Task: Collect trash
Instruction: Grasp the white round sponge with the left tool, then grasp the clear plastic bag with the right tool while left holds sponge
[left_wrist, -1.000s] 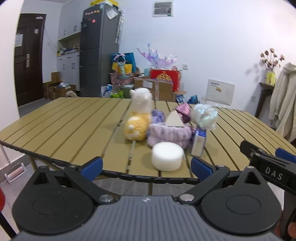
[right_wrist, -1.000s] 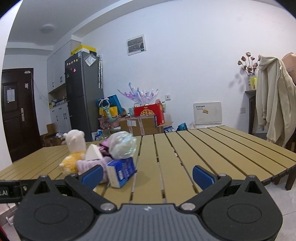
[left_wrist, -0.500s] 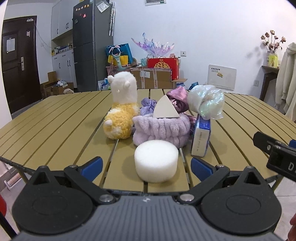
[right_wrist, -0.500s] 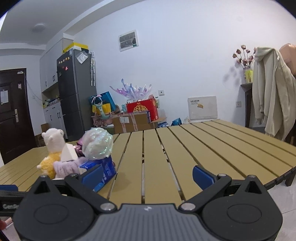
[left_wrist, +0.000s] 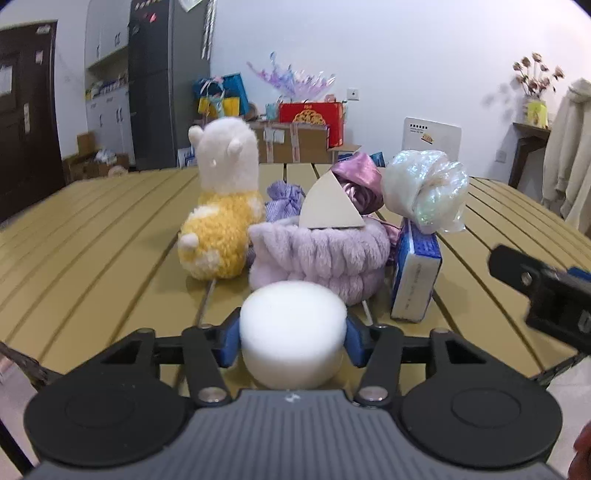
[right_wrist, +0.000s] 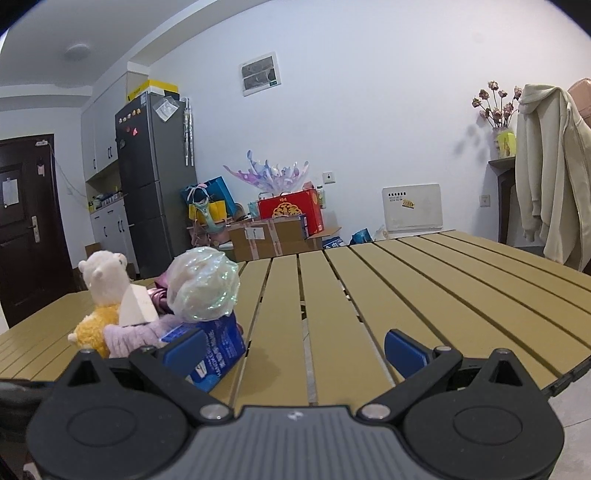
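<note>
a: so, the left gripper (left_wrist: 293, 341) first; how wide is it?

b: roughly half spread and closing; the white foam puck (left_wrist: 293, 334) sits between the blue pads (left_wrist: 229, 341), which lie right against its sides at nine and three o'clock; whether they truly press yet, i cannot tell.

a: where does the puck rest?

b: on the near edge of the slatted table (left_wrist: 92, 251), at six o'clock from the lilac plush band (left_wrist: 317, 254); the tan cardboard wedge (left_wrist: 330, 206) stands on that band.

a: and the hand's pose?

b: the gripper points forward and somewhat downward over the table edge; level across, no visible tilt.

a: the right gripper (right_wrist: 295, 349)?

b: spread wide, nothing between the pads; its left pad overlaps the blue carton (right_wrist: 218, 350) in its own view, touching or not i cannot tell; it points nearly level along the table.

a: the rest of the pile?

b: the iridescent wrap ball (left_wrist: 424, 192) sits on the carton at two o'clock from the puck; the alpaca toy (left_wrist: 221, 206) at eleven o'clock; the right gripper's tip shows at three o'clock in the left view.
</note>
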